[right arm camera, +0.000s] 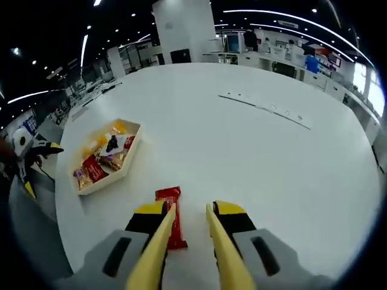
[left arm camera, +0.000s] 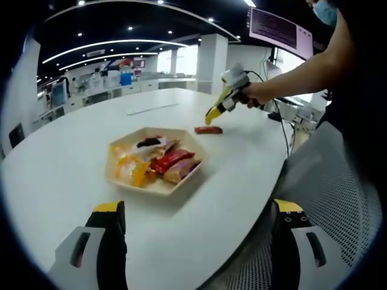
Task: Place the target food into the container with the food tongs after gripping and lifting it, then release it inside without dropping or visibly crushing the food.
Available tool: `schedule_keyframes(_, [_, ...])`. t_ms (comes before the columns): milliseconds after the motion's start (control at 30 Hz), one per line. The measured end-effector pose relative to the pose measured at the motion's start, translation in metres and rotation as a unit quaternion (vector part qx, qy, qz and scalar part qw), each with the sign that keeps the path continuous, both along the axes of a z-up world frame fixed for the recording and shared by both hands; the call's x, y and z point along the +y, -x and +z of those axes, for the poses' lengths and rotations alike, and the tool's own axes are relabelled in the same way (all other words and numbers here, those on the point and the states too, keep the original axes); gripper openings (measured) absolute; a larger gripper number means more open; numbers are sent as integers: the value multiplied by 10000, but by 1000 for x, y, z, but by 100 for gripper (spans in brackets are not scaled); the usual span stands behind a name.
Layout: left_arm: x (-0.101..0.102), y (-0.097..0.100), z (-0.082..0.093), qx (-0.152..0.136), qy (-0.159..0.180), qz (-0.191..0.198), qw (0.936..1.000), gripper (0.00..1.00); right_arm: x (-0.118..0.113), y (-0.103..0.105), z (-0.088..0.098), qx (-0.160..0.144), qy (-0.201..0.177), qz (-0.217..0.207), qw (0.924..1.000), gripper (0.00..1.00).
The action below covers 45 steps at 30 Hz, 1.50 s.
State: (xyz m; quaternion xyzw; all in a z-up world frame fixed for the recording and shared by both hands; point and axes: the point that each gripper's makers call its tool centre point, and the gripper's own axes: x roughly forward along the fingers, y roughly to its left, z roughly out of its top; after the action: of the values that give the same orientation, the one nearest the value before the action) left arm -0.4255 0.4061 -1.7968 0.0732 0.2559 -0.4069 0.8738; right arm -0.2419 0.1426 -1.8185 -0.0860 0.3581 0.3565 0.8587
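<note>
A red snack bar [left arm camera: 208, 130] lies flat on the white table [left arm camera: 66, 163], just past a hexagonal wooden tray [left arm camera: 121, 175] that holds several wrapped snacks. A hand holds my right gripper [left arm camera: 213, 116] right above the bar, its yellow tong blades pointing down. In the right gripper view the tongs [right arm camera: 190, 208] stand open; the red bar [right arm camera: 169, 202] sits at the left blade's tip, partly under it, with nothing between the blades. My left gripper [left arm camera: 199, 206] hovers low at the near table edge, wide open, short of the tray [right arm camera: 91, 184].
A flat white strip [right arm camera: 266, 106] lies far out on the table. The table's curved edge [left arm camera: 266, 181] runs close to my left gripper, with grey mesh flooring beyond. A person's arm [left arm camera: 302, 66] reaches in from the right. My left gripper [right arm camera: 27, 157] shows beside the tray.
</note>
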Motion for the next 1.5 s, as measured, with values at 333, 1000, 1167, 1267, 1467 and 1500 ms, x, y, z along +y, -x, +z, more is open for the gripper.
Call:
schedule_keyframes(333, [0,-1,1,-15,-12,20,10000,97,25,8,2,-298,53,398,9987,29])
schedule_keyframes(1000, [0,-1,2,-14,-46,44,10000,96,24,12,-17,-242,666,442,9965,23])
schedule_keyframes(1167, [0,-1,1,-38,-71,39,10000,97,23,14,-17,-238,763,454,9958,23])
schedule_keyframes(1267, [-1,-1,1,-62,-84,0,9999,98,24,16,-15,-242,789,504,9953,23])
schedule_keyframes(1467, [0,-1,0,-39,-95,9,9999,98,23,14,-6,-211,684,390,9967,24])
schedule_keyframes(1500, [0,-1,0,-48,-96,5,9999,99,23,13,-3,-209,661,345,9970,24])
